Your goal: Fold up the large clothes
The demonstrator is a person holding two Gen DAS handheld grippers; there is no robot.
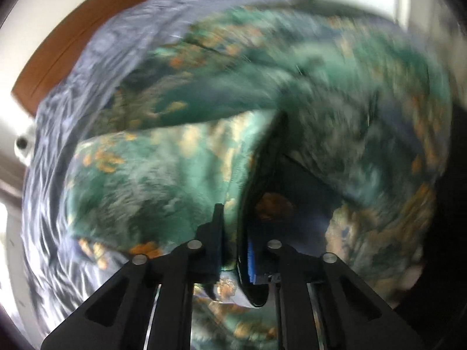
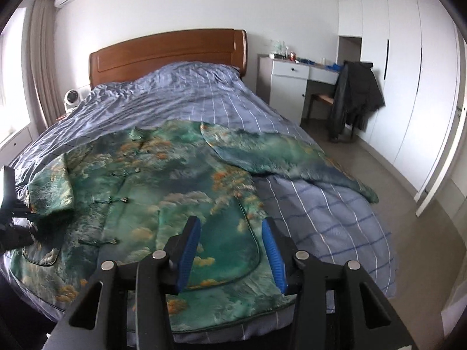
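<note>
Gripping a fold of the green printed garment [image 1: 181, 180], left tool [image 1: 230, 233] is clamped on cloth, view blurred.
Right tool [image 2: 230, 250] hovers low centre of its frame, jaws apart, holding nothing, over the garment's hem; garment lies spread on the bed [image 2: 321, 210], one sleeve [image 2: 277, 154] flung toward the right, wooden headboard [image 2: 166, 55] upper centre.

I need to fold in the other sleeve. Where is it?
In the right wrist view, the green patterned garment's spread sleeve lies right of the body, on the blue striped bedspread.
</note>
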